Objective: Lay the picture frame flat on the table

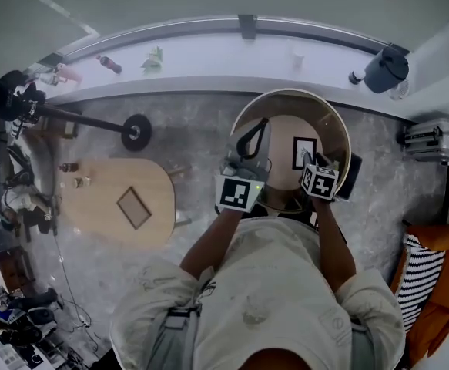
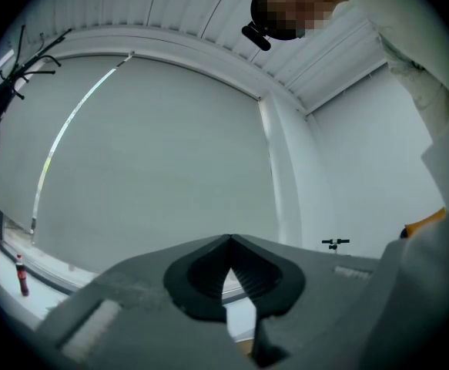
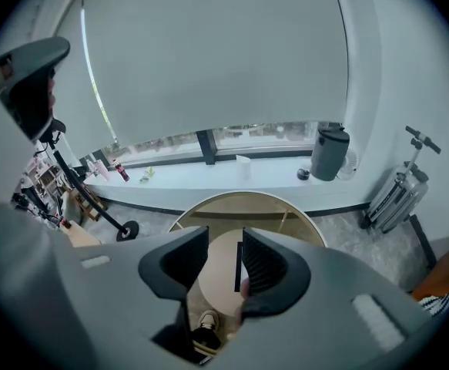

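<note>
Black picture frame [image 1: 304, 153] stands on the round bench [image 1: 284, 154] below the right hand-held gripper [image 3: 224, 247], jaws apart and empty, while the left hand-held gripper [image 2: 228, 243] points upward, pinched closed on nothing; a careless push could slam the frame down.

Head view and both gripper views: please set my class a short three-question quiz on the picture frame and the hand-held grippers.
1. True or false: the left hand-held gripper has its jaws together.
2. The black picture frame in front of the person is on: A) the round table; B) the floor; C) the window ledge.
3. Fill in: the right hand-held gripper has its jaws ____.

Key: 1 true; 2 A; 3 apart.
</note>
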{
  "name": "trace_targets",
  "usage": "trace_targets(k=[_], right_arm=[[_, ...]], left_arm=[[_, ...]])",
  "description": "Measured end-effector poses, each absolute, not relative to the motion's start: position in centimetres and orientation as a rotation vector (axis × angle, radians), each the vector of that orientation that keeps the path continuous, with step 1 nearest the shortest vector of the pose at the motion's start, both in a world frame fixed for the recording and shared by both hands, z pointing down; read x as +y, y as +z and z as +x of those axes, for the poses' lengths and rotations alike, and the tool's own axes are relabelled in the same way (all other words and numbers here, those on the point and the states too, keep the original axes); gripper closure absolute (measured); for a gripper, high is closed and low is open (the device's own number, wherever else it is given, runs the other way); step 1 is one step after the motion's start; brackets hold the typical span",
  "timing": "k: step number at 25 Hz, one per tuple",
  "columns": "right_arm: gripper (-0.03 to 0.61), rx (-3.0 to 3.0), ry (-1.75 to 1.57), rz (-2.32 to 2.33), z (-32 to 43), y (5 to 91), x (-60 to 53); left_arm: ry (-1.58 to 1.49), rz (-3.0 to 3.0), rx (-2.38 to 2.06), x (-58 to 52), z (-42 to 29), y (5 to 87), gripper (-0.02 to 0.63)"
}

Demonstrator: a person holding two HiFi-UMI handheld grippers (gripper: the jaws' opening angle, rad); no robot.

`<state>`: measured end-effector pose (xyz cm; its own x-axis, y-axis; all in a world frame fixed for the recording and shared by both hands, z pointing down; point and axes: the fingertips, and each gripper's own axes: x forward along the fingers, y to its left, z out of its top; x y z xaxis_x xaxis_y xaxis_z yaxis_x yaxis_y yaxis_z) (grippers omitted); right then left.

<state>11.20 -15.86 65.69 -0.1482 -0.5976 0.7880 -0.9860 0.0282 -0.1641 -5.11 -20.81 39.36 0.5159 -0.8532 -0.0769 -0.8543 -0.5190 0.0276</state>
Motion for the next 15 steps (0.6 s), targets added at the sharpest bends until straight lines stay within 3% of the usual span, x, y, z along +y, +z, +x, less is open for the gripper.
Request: trace_targets(k=[15], right_arm=[[0.434, -1.971, 0.718, 1.802, 12.2, 54.7, -19.3]], left_arm=[[0.160, -2.669, 1.497, -21.6, -5.1, 36.2, 0.612]])
